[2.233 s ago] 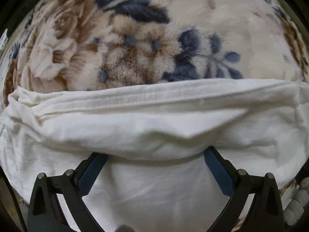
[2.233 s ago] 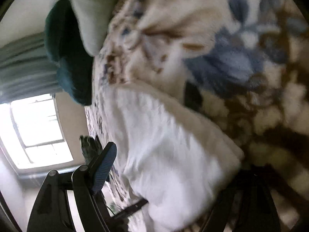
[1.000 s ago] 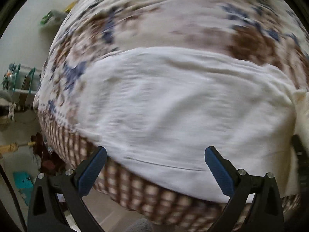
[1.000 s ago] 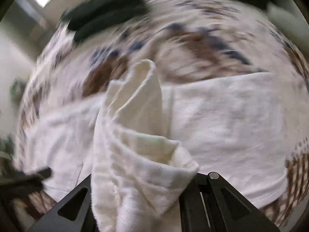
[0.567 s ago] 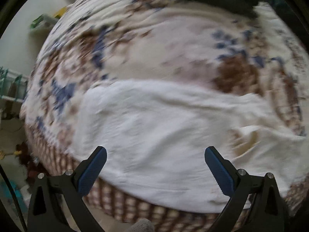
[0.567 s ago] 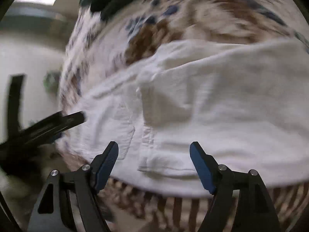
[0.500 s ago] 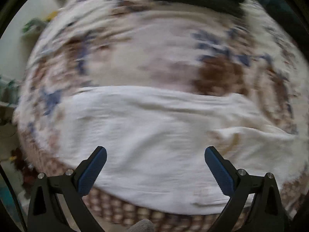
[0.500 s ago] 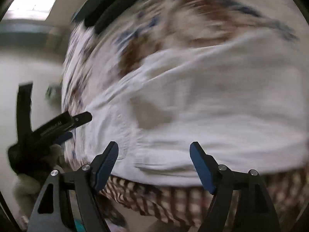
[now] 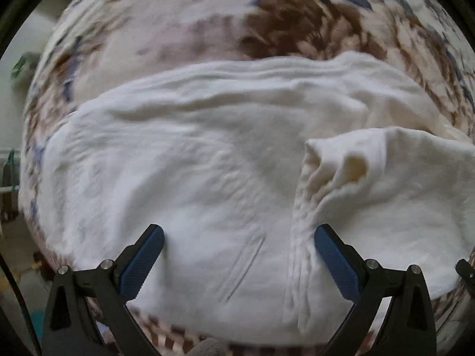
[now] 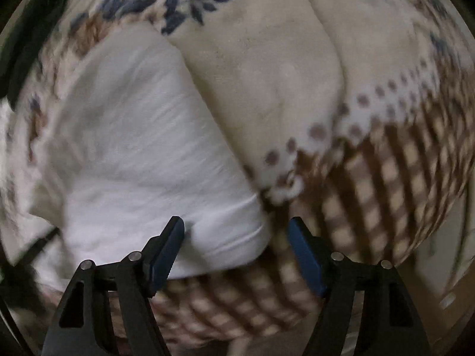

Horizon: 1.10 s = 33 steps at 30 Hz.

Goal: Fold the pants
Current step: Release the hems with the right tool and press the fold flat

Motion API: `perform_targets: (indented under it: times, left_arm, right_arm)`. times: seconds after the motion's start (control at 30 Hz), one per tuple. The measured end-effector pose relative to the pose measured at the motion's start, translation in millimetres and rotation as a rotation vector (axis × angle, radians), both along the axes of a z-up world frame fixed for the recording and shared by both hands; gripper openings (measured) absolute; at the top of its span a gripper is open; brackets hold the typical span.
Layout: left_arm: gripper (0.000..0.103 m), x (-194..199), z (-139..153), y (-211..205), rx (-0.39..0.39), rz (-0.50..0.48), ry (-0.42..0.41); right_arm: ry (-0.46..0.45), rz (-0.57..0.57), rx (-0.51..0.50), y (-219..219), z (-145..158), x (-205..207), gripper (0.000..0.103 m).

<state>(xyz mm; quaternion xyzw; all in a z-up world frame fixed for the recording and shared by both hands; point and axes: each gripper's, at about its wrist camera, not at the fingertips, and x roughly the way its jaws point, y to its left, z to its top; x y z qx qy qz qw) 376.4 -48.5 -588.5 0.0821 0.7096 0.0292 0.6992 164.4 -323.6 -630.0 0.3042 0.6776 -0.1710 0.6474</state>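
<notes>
The white pants (image 9: 207, 160) lie spread on a floral blanket (image 9: 267, 23), with a folded-over flap (image 9: 380, 172) on their right part. My left gripper (image 9: 239, 255) is open and empty just above the pants' near edge. In the right wrist view the pants (image 10: 142, 136) fill the left half, their corner (image 10: 243, 237) near the blanket's checked border. My right gripper (image 10: 236, 252) is open and empty, hovering over that corner.
The blanket (image 10: 297, 74) covers a bed; its brown checked border (image 10: 386, 178) hangs over the near edge. A dark object (image 10: 26, 29) lies at the far left of the bed. Floor and clutter (image 9: 17, 178) show past the bed's left side.
My right gripper let go of the pants fold it held a second ago and swung right, toward the pants' corner. My left gripper moved closer over the pants. The flap now lies folded over.
</notes>
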Motion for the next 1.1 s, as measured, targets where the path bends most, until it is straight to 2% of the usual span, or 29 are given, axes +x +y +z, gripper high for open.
perform_targets:
  times: [0.07,0.17,0.27,0.37,0.43,0.5,0.6,0.73,0.83,0.93,1.03,1.1]
  left_arm:
    - [0.103,-11.1,0.6,-7.1,0.019,-0.049,0.021]
    - [0.103,-35.4,-16.7,-9.8,0.068,-0.138,0.064]
    - [0.103,-44.6,-14.7,2.0,0.029,-0.107,0.069]
    - [0.103,-46.0,-11.3,0.9,0.039,-0.131,0.062]
    - [0.103,-47.4,-13.2,-2.0,0.038,-0.146,0.058]
    - [0.103,-44.9,-8.0,1.1,0.010,-0.100,0.059]
    - [0.103,-38.8,24.4,8.2,-0.023,-0.040,-0.044]
    - [0.103,-45.7,61.9,50.8,-0.087,0.104,-0.155]
    - [0.103,-59.3,73.5,112.3,-0.160,0.297,-0.195]
    - [0.103,-85.3,61.4,190.8,-0.259,0.583,-0.206]
    - [0.103,-117.1,36.4,243.8,-0.314,0.814,-0.202]
    - [0.101,-133.0,15.2,269.0,-0.391,0.938,-0.212]
  right_arm:
    - [-0.008,0.027,0.011,10.8,2.7,0.6,0.076]
    - [0.055,0.042,0.018,22.5,-15.0,-1.8,0.076]
    - [0.105,-0.015,0.097,21.9,-40.0,-8.4,0.076]
    - [0.127,-0.024,0.121,17.5,-47.7,-13.4,0.078]
    - [0.133,-0.021,0.124,17.9,-46.8,-13.6,0.078]
    - [0.134,0.004,0.097,1.8,-36.6,-13.8,0.078]
    - [0.090,0.083,0.021,15.0,-7.6,-3.9,0.078]
    - [0.008,0.169,-0.033,54.3,23.5,13.0,0.079]
    - [-0.015,0.236,-0.029,89.8,26.1,31.6,0.079]
    - [-0.015,0.281,0.000,124.7,23.9,50.8,0.079]
    - [-0.018,0.345,-0.002,157.8,19.6,66.2,0.079]
    - [-0.018,0.384,-0.001,170.3,14.6,75.6,0.079]
